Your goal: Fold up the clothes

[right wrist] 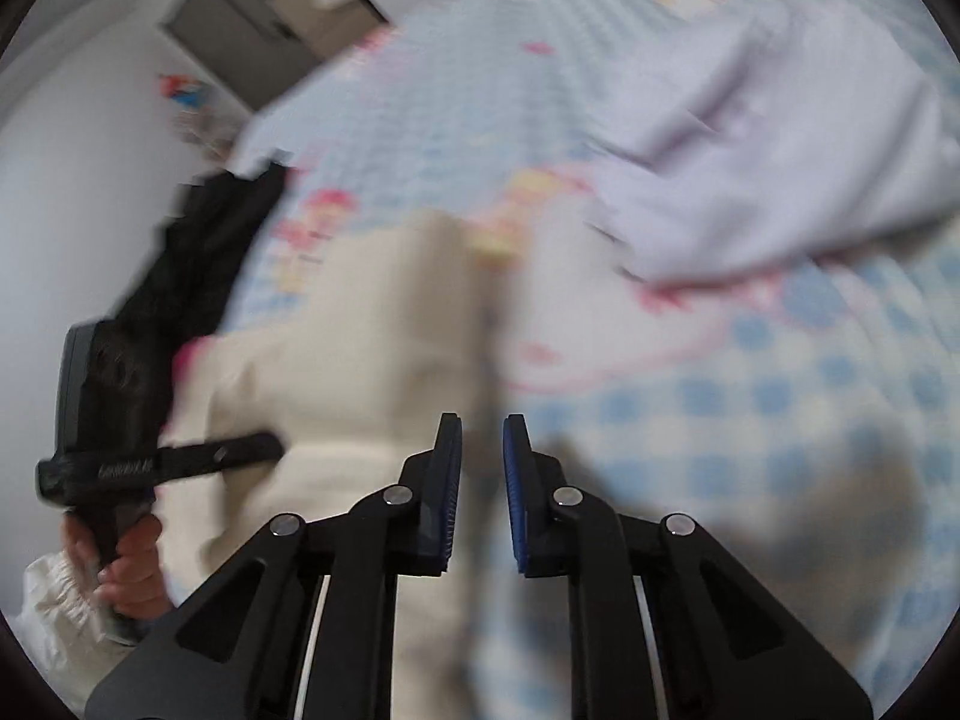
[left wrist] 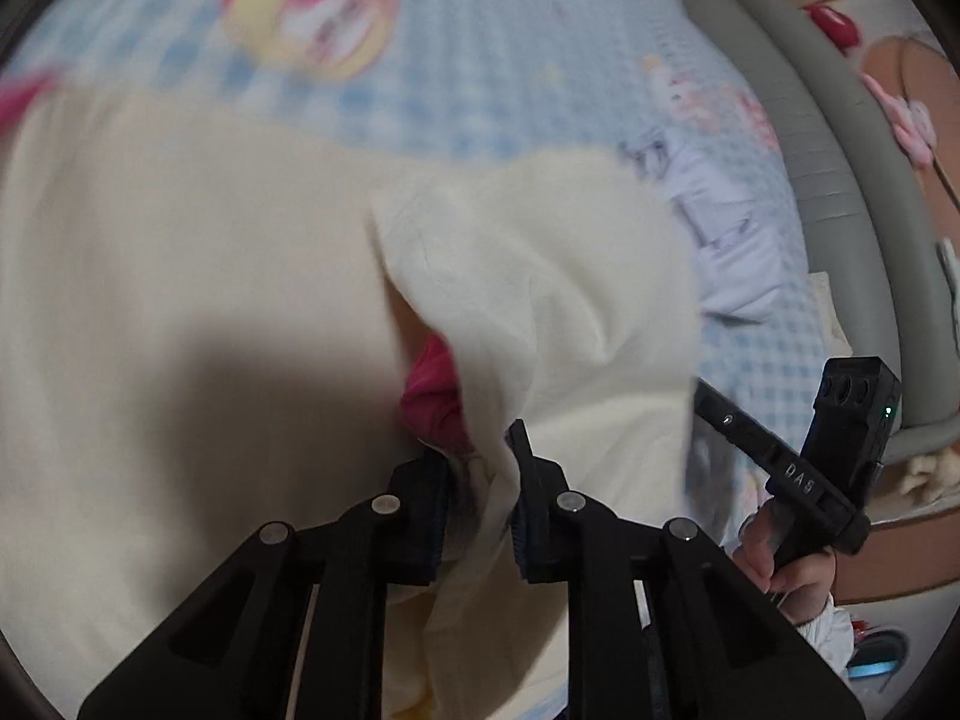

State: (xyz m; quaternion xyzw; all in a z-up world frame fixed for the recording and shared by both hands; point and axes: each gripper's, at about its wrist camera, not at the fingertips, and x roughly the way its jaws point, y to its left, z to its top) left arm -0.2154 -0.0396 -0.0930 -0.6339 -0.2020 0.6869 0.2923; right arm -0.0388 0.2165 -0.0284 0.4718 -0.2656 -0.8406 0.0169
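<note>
A cream garment (left wrist: pixel 210 252) lies spread on a bed covered by a blue checked sheet (left wrist: pixel 480 60) with cartoon prints; a fold of it rises into the left gripper (left wrist: pixel 480 480), whose fingers pinch the cloth, with a bit of pink fabric (left wrist: pixel 429 390) showing beneath the fold. The right gripper (right wrist: pixel 482 480) hovers just right of the garment's edge, its fingers narrow with nothing between them. A pale lilac garment (right wrist: pixel 780 168) lies crumpled at the far right of the bed.
</note>
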